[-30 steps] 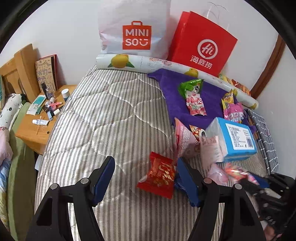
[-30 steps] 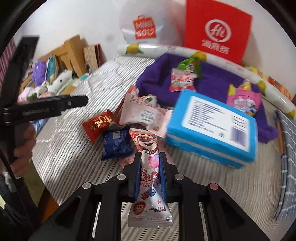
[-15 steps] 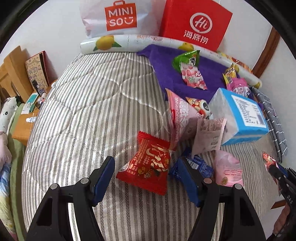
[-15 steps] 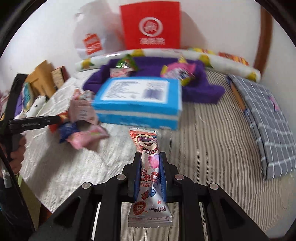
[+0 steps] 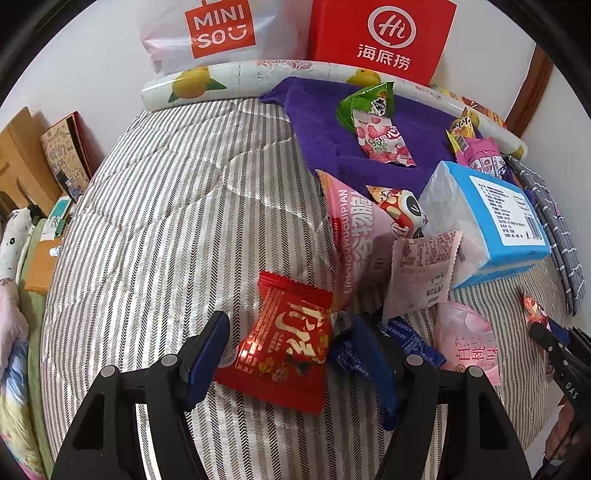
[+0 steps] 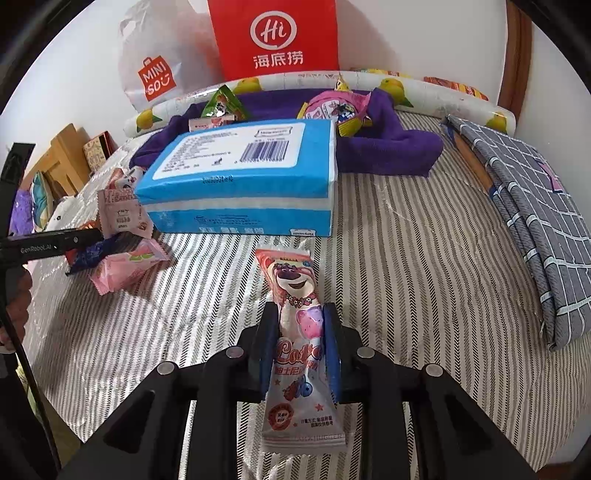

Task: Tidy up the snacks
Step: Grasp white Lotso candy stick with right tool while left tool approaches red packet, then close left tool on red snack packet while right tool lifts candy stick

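Note:
Several snack packets lie on a striped quilt (image 5: 166, 229). My left gripper (image 5: 288, 319) is open and straddles a red packet (image 5: 284, 354); its pads do not touch it. A dark blue packet (image 5: 413, 339) and a pink peach packet (image 5: 469, 343) lie just right of it. My right gripper (image 6: 300, 308) holds a pink bear snack packet (image 6: 295, 284) low over the quilt, in front of a blue tissue pack (image 6: 243, 173). Its jaws are opening, pads still on the packet. More snacks rest on a purple towel (image 5: 332, 140).
A white Miniso bag (image 5: 218, 29) and a red paper bag (image 5: 384, 37) stand against the wall behind a rolled lemon-print mat (image 5: 236, 77). Folded grey checked cloth (image 6: 535, 206) lies at the right. A wooden bedside stand (image 5: 40, 266) sits left of the bed.
My left gripper came down and forward until the red packet lay between its fingers. My right gripper carried the bear packet rightward, past the blue pack, and lower toward the quilt.

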### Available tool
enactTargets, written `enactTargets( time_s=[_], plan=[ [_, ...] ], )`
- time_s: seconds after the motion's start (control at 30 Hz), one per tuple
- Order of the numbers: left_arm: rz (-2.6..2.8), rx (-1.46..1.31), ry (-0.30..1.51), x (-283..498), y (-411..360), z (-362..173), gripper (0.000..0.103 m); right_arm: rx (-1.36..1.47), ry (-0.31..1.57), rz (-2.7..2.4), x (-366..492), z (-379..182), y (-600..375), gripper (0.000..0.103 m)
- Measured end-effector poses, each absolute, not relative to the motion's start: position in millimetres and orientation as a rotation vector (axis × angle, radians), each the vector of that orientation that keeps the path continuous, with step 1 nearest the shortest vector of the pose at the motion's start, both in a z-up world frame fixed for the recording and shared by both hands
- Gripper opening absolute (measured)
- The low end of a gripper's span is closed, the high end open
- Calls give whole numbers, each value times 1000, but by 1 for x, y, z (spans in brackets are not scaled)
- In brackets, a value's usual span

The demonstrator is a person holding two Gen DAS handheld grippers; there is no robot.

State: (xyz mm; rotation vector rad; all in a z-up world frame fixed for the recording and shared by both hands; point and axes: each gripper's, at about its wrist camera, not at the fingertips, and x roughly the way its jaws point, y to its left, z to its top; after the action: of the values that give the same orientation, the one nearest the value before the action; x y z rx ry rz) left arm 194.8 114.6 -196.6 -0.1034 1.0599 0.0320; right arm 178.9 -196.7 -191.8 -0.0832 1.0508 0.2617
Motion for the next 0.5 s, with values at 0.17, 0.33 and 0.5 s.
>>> enactTargets(
  time_s=[0.17, 0.33, 0.5],
  plan=[
    [25, -113, 1060, 195, 115, -197, 68, -83, 1051, 278, 180, -194, -195, 35],
    [7, -135, 1065, 193, 118, -196, 58, -122, 1049, 289, 179, -196, -185, 50],
    [0, -164, 1071, 184, 126, -194, 50, -104, 1042, 285, 179, -194, -190, 50]
  ],
)
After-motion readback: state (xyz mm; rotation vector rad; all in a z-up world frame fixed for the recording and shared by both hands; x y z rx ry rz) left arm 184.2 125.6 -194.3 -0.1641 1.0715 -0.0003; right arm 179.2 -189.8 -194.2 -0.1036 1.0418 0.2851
